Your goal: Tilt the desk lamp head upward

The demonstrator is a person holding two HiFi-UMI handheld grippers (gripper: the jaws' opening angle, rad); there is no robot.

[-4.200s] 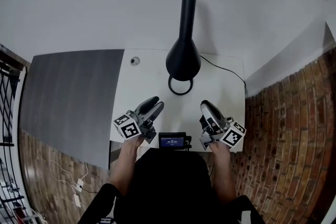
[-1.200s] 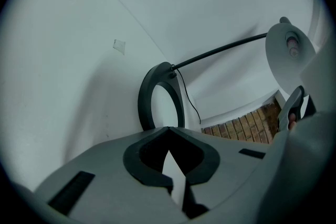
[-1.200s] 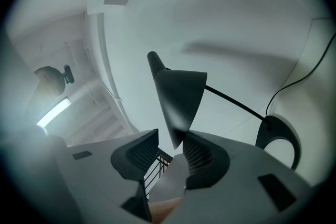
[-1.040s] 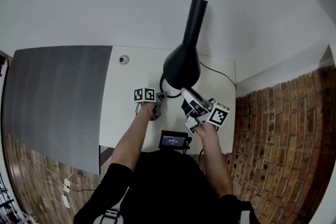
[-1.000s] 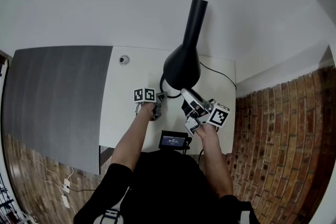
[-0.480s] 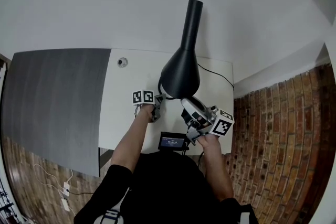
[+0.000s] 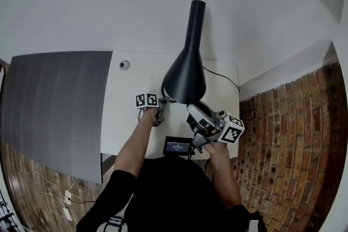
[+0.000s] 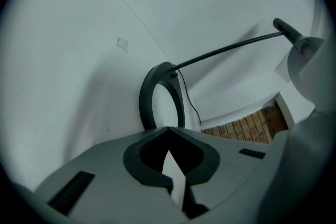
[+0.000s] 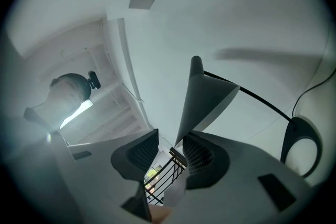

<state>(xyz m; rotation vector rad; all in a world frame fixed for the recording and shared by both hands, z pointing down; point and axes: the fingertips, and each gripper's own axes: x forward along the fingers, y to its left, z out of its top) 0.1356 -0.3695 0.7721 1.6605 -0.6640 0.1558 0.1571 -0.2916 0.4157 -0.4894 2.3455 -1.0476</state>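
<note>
Your left gripper, pressed together, sits by the black ring base; your right gripper, spread, meets the smooth black cone lamp head at its rim: probably light, stiff-hinged, push there

Setting: indoor desk corner, home or small office; which of the 2 cannot be told. Evidence: 1 white worktop with cable grommet, set against a plain white wall. Also 1 brick-patterned floor and 1 black desk lamp.
</note>
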